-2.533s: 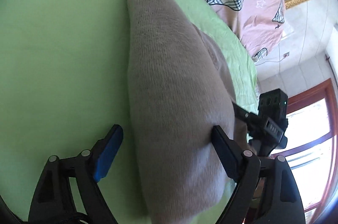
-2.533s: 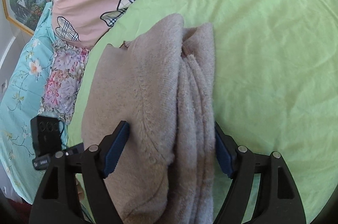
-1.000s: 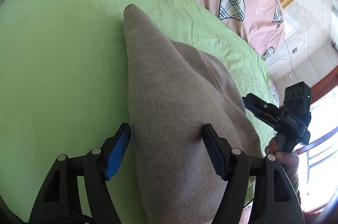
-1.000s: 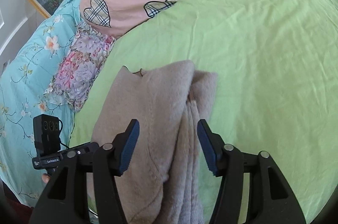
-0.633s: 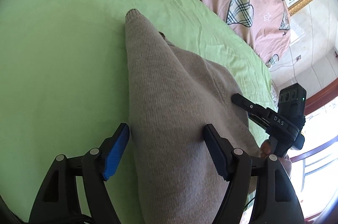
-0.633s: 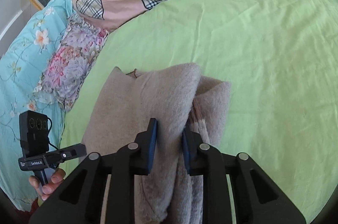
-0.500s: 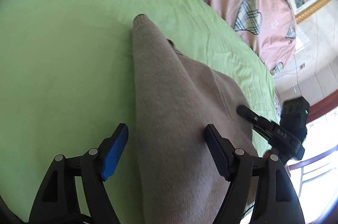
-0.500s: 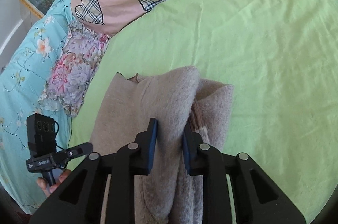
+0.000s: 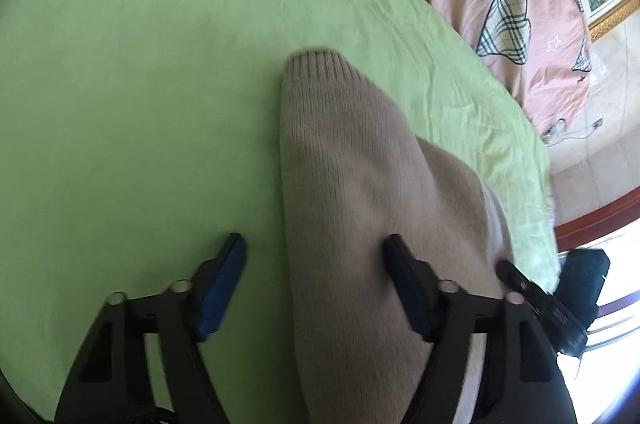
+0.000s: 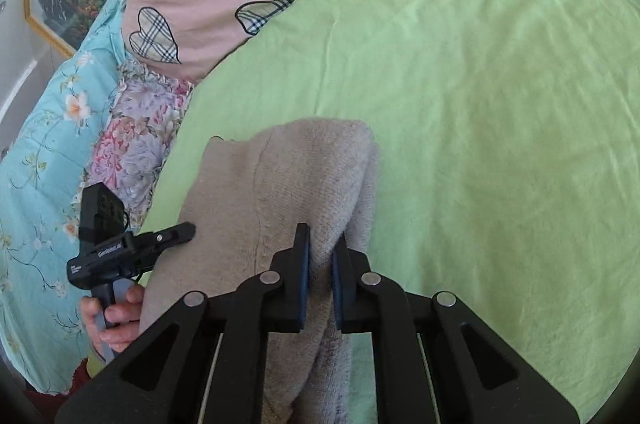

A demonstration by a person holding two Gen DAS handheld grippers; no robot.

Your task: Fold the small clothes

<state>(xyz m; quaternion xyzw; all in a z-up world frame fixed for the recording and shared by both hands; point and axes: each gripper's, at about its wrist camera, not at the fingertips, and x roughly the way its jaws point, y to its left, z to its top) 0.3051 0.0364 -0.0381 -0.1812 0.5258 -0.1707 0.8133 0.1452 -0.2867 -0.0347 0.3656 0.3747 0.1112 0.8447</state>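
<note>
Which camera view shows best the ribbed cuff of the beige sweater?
The left wrist view: the ribbed cuff lies unobstructed on the green sheet. The right wrist view shows only the sweater's bunched body, pinched by the right tool.

**Beige knit garment, folded lengthwise on the bed**

The garment [image 9: 352,183] is a beige knit piece with fine ribbing and a ribbed band at its far end, which comes to a narrow, rounded tip on the green sheet. From the left wrist view it humps up into a long ridge that widens toward the camera, a lower layer showing under its right side. From the right wrist view the garment [image 10: 288,179] has a fuzzier face, with a seam running along it and several layers stacked at its right edge; a fold of these is raised off the sheet. Its far edge lies flat.
</note>
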